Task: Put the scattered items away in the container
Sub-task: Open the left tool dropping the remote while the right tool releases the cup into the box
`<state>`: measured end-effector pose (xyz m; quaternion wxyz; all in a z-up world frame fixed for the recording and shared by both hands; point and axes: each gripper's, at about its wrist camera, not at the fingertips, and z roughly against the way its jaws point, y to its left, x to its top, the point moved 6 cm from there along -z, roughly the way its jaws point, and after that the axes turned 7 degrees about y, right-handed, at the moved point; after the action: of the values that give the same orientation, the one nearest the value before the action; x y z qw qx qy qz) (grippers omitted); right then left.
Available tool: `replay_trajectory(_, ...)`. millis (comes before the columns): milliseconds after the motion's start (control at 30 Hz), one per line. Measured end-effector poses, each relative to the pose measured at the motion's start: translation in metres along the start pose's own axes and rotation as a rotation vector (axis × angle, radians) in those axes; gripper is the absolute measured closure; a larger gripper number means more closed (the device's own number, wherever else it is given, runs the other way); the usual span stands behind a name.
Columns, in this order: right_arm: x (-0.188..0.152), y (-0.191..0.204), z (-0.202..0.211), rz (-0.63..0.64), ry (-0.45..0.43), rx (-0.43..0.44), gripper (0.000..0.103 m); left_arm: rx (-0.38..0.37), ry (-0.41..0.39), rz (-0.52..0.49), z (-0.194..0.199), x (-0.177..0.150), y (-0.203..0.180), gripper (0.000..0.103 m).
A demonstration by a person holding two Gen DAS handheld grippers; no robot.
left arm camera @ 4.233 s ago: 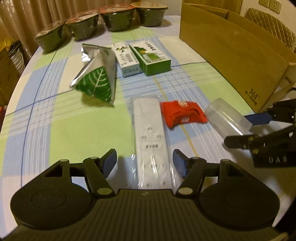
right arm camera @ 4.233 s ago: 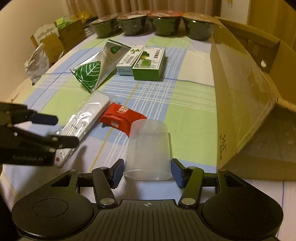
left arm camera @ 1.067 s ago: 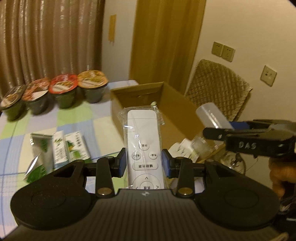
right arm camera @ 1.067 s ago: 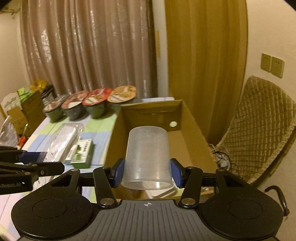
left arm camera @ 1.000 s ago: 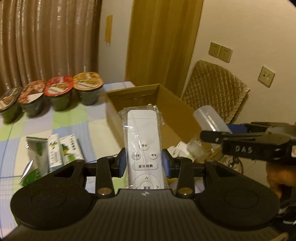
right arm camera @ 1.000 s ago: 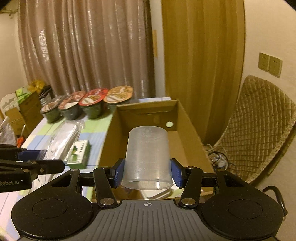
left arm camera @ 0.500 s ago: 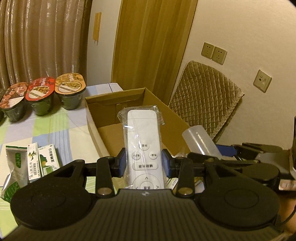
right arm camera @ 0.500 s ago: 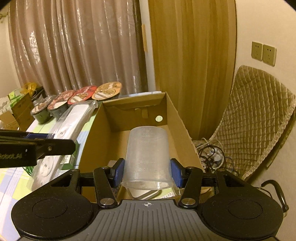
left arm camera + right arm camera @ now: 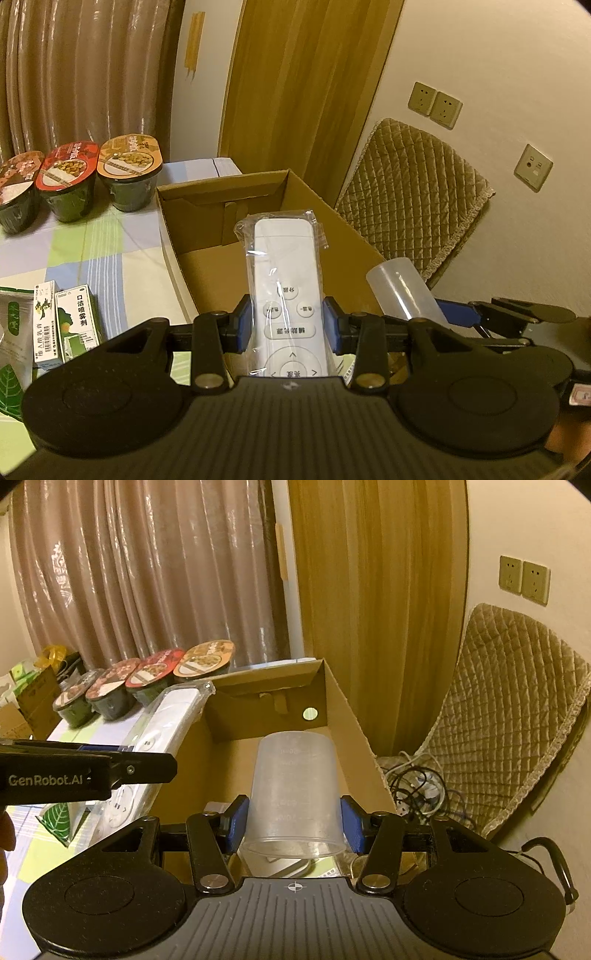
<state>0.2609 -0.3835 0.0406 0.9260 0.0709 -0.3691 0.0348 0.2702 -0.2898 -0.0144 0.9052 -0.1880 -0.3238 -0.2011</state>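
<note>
Left tool [image 9: 288,328] holds the wrapped remote [image 9: 286,288], right tool [image 9: 293,825] holds the plastic cup [image 9: 293,794], both above the cardboard box [image 9: 347,236].

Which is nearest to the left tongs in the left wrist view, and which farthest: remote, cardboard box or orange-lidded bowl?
1. Remote, gripped in the left tongs.
2. Cardboard box, just ahead, below the remote.
3. Orange-lidded bowl, far left, beyond the box corner.

I see a glossy white plastic remote [image 9: 286,280] in crinkly clear film between my left tool's pads, a frosted translucent plastic cup [image 9: 293,794] in my right tool, matt brown cardboard box [image 9: 192,236] ahead.
</note>
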Motion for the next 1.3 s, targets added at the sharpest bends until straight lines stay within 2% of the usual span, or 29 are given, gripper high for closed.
replay_trajectory(400,0.0,-0.001,-0.007,0.001,0.013,0.0,0.048,0.005,0.013,0.013,-0.013,0.001,0.005,0.069)
replay_trajectory(500,0.0,-0.002,-0.007,0.0,0.011,-0.003,0.048,0.022,0.004,0.014,-0.012,0.002,0.008,0.044)
replay_trajectory(867,-0.001,-0.002,-0.006,0.004,0.006,-0.006,0.048,0.054,-0.005,0.049,0.0,-0.007,0.028,0.044)
replay_trajectory(1300,-0.002,0.006,-0.006,0.02,0.015,-0.003,0.048,0.065,-0.021,0.054,0.011,-0.013,0.031,0.041)
